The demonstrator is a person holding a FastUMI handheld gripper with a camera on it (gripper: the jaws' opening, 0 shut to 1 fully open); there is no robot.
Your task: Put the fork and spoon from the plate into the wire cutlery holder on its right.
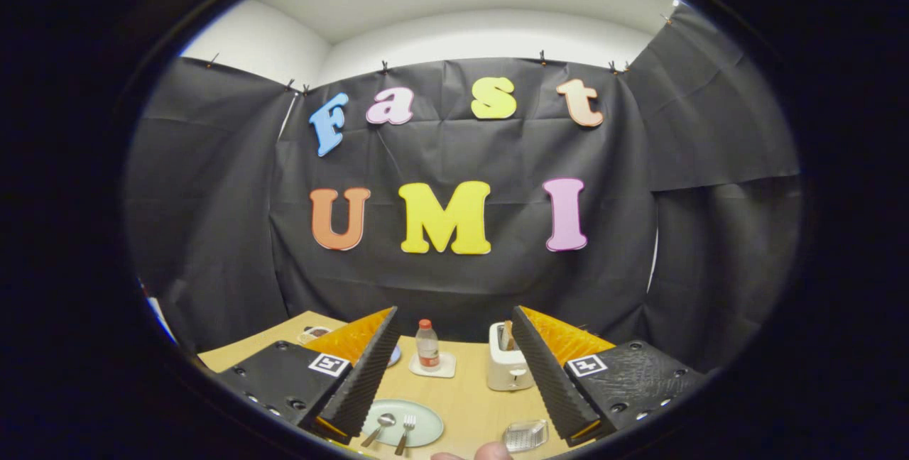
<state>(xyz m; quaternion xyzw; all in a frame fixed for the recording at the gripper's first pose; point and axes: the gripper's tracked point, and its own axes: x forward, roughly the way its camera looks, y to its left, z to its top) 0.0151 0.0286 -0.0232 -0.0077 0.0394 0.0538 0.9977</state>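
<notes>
Pale green and shallow, the plate sits on the wooden table between your two fingers, with the spoon and the fork lying side by side on it, heads pointing away from you and handles hanging over the near rim, which should give you a free end to pinch. To the plate's right stands the wire cutlery holder, apart from the plate and close to the right finger, so the carry looks short. Your gripper hangs above the table with its fingers spread wide and nothing between them; neither piece is taken yet, so I judge the task at its start. Beyond the plate a small bottle stands on a white coaster, and a white toaster stands just beyond the holder; both lie well back from the path and seem no obstacle. A fingertip shows at the near edge of the table, close to the holder, so mind it when you swing across.
</notes>
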